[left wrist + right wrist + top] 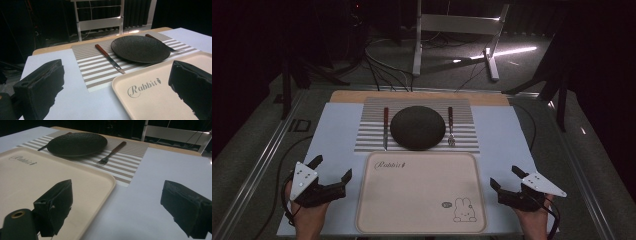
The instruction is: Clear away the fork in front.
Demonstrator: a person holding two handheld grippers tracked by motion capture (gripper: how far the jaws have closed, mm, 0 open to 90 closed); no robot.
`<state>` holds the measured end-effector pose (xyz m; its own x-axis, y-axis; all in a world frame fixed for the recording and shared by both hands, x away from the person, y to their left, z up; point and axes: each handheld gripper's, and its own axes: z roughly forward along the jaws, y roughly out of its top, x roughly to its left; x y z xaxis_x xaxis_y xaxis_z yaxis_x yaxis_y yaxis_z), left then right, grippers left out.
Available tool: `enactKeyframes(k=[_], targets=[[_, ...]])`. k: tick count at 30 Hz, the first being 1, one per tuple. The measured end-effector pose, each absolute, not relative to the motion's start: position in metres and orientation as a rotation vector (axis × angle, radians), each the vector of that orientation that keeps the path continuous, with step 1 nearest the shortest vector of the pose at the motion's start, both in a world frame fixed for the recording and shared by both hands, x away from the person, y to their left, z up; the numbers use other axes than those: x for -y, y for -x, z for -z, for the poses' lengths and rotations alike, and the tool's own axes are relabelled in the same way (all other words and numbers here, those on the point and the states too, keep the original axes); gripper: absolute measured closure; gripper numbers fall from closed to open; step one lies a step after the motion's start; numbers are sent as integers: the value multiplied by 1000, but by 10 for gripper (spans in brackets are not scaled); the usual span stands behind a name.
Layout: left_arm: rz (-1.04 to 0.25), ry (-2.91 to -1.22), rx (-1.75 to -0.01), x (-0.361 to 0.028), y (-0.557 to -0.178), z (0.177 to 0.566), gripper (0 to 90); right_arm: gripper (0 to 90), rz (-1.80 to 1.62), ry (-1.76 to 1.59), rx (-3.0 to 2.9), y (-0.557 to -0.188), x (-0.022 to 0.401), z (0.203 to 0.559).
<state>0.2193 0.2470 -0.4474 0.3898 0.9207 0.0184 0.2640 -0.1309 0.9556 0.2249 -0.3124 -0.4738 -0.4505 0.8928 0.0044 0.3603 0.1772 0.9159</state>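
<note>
Now my left gripper and right gripper gape wide, empty, flanking the cream tray; beyond lie plate, knife, fork.

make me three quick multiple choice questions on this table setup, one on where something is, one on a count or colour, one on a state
1. Where does the knife lie?
A. left of the plate, on the striped mat
B. on the tray
C. on the plate

2. What colour is the plate?
A. white
B. black
C. red

3. How do the jaws of both hand-held grippers stand?
A. clamped on the fork
C. shut on the tray's rim
B. open, holding nothing

Answers:
1 A, the knife lies on the striped mat beside the plate.
2 B, the plate is black against the pale tray.
3 B, left hand-held gripper and right hand-held gripper show wide gaps; the fork lies untouched.
</note>
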Motion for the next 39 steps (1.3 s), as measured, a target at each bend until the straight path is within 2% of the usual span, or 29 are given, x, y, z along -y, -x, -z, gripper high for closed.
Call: enactKeyframes(k=[19,39], targets=[[-853,-1615,-1095,-246,-219,449,9,111,-1199,-1244,-1883,-230,307,470],[-897,-1588,-1132,-247,-219,450,4,113,-1193,-1212,-1911,-256,289,431]])
